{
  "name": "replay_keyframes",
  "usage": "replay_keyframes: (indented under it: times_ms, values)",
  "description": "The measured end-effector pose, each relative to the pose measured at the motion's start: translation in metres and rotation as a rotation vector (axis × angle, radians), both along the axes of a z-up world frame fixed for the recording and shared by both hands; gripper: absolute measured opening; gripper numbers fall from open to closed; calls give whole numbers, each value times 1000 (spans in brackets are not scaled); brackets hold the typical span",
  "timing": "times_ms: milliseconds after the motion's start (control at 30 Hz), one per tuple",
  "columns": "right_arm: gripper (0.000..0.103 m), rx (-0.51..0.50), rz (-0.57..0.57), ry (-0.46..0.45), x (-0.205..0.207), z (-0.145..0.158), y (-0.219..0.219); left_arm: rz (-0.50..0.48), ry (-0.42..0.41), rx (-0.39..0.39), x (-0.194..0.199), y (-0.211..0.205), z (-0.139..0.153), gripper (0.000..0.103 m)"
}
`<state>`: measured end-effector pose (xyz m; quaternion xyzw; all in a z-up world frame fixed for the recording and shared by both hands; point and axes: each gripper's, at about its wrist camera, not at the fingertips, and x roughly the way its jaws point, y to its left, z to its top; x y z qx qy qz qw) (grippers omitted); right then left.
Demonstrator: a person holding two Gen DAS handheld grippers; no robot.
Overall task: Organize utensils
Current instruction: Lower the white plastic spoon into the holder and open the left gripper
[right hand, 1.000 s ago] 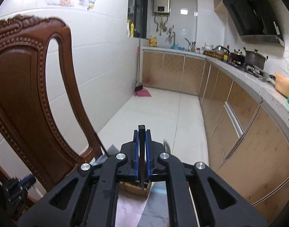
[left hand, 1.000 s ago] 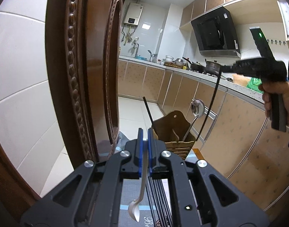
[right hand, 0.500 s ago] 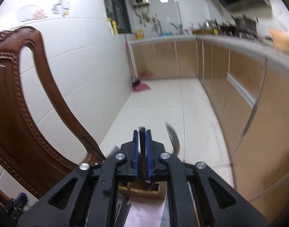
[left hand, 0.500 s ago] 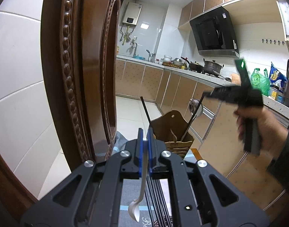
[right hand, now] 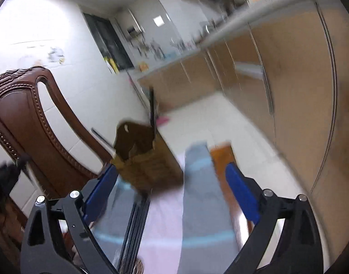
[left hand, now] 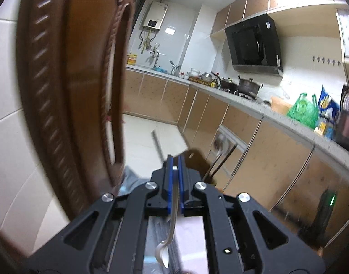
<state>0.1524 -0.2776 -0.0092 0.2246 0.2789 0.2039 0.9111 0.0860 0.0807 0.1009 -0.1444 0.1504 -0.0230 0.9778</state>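
Note:
My left gripper (left hand: pixel 174 163) is shut on a metal spoon (left hand: pixel 167 248), whose bowl hangs down toward the camera. Just beyond its fingertips stands the brown wooden utensil holder (left hand: pixel 198 163), with a ladle and black chopsticks (left hand: pixel 222 157) standing in it. My right gripper (right hand: pixel 172 175) is open and empty, tilted, just above the table. The holder (right hand: pixel 147 159) stands between and beyond its fingers, with a chopstick (right hand: pixel 152 107) upright in it. Loose black chopsticks (right hand: pixel 135 219) lie on the table below.
A carved wooden chair back (left hand: pixel 67 96) rises close on the left; it also shows in the right wrist view (right hand: pixel 26 118). A grey and pink cloth (right hand: pixel 197 205) covers the table. Kitchen cabinets (left hand: pixel 277 155) and a countertop run along the right.
My right gripper has opened, let go of the chopstick it held and dropped toward the table. My left gripper, still holding the spoon, has shifted slightly. Both views are motion-blurred.

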Motion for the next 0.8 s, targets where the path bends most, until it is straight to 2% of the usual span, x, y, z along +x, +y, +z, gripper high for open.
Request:
replay_keyframes:
  times_ms: [67,133,200,300,400,533,667,800]
  values:
    - [93,20,39,-5,2,-2,1,-13,-39,-18,23,-7,24,4]
    - [93,-28,25,-42,1,-3,0,-15,-60,-22,42,-11,38,4]
    - [93,-41,14,-25,4,-8,-2,-23,-81,-36,73,-16,52,4]
    - [93,33,23,14,12,-16,-9,-16,-76,-43,120,-20,53,4]
    - [93,19,19,0,13,-15,-10,-17,-42,-67,159,-20,37,4]
    - [93,15,35,0,16,-16,-10,2,-8,-81,196,-20,-3,4]
    - [93,5,57,8,18,-18,-9,4,35,-122,214,-15,-50,5]
    - [93,10,76,15,18,-18,-7,-2,87,-87,211,-16,-81,5]
